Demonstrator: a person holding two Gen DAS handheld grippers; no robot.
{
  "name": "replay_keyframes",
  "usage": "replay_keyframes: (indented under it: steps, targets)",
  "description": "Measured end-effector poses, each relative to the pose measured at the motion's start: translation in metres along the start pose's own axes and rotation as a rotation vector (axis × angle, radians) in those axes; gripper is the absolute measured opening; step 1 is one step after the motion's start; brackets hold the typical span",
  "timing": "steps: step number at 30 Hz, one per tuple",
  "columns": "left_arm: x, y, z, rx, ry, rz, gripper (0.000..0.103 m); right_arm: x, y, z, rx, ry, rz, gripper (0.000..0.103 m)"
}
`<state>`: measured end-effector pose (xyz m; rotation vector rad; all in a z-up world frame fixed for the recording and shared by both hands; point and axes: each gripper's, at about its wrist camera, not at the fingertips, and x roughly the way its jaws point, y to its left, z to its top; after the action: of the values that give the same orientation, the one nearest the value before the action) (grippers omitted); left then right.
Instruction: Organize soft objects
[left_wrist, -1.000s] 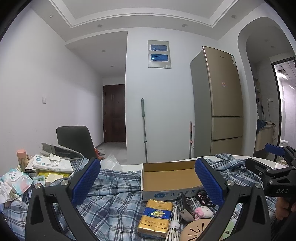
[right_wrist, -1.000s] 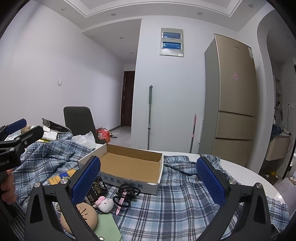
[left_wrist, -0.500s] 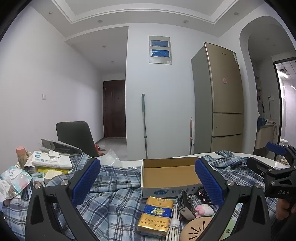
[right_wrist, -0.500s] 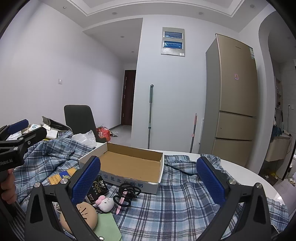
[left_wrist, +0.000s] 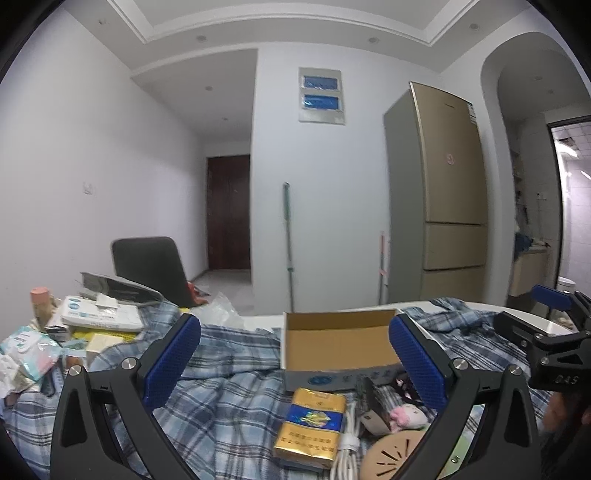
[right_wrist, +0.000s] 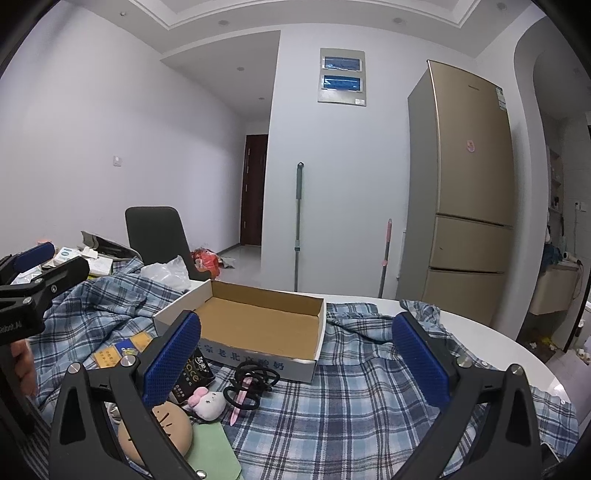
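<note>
- We have barely shifted over the last second: left gripper (left_wrist: 295, 354) and right gripper (right_wrist: 295, 354) still hover, jaws wide and empty.
- The pink plush toy (right_wrist: 207, 400) lies beside the empty cardboard box (right_wrist: 258, 325), so sorting is unstarted.

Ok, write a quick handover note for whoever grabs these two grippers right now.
Left gripper: open, holding nothing.
Right gripper: open, holding nothing.
Both are above the plaid cloth.
The cardboard box is open with nothing visible inside.
The pink-and-white plush and black hair ties lie in front of the box.
Done: nothing sorted.
Left: probably move the soft items into the box.
</note>
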<state>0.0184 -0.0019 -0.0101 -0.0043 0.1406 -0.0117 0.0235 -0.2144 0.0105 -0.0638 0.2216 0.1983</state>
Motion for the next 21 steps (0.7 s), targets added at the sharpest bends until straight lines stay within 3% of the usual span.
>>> replay_keyframes:
  steps: [10,14,21]
  targets:
    - [-0.004,-0.004,0.000,0.005,-0.014,-0.023,0.103,-0.001,-0.003,0.000,0.016,0.004,0.003,0.103]
    - [-0.008,0.000,0.010,-0.005,0.010,-0.061,0.103,0.000,-0.007,0.002,0.031,0.003,0.003,0.103]
    - [-0.028,0.002,0.030,0.036,0.020,-0.053,0.100,-0.006,-0.003,0.017,-0.007,0.026,0.031,0.103]
